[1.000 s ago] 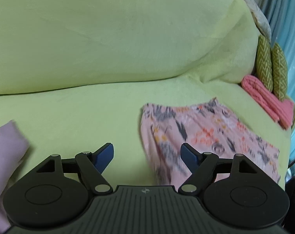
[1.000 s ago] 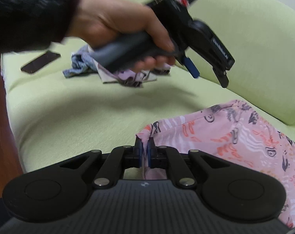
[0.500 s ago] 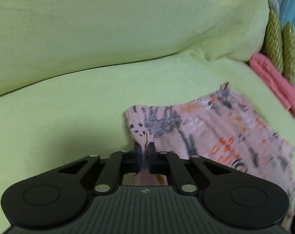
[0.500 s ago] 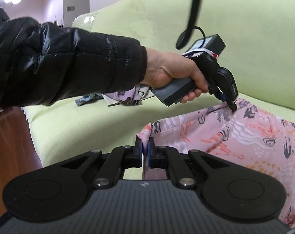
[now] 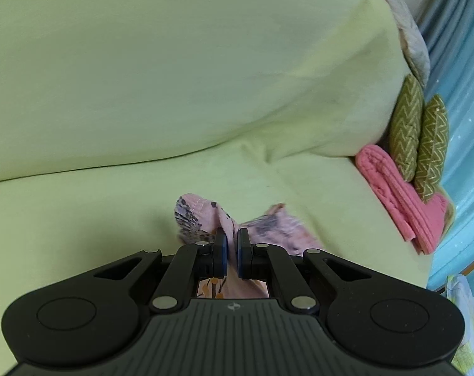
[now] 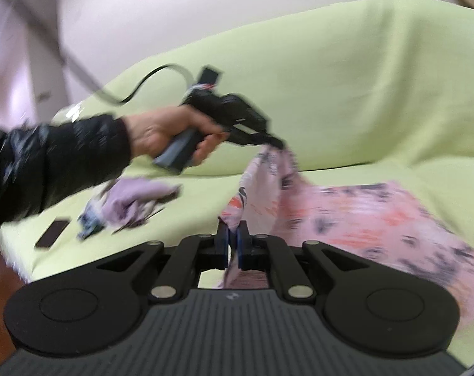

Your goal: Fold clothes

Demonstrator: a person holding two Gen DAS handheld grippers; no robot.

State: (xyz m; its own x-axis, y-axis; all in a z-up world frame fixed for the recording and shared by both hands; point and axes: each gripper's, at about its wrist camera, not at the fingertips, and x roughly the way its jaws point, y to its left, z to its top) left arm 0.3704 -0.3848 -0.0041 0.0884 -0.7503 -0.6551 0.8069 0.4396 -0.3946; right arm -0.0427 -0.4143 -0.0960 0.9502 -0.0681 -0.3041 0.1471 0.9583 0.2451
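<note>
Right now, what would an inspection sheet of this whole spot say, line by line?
Surface: a sofa under a light green cover.
Job's things: a pink patterned garment, one end lifted off the seat, the rest lying on it.
Clutter: a heap of lilac and blue clothes and a dark flat object at the far end of the seat; a folded pink towel and two olive zigzag cushions at the other end.
Grippers: left gripper shut on the garment's edge; right gripper shut on another edge.
Cables: a black cable loops from the left gripper's back.
Surroundings: a blue curtain, a pale wall, a black sleeve.
</note>
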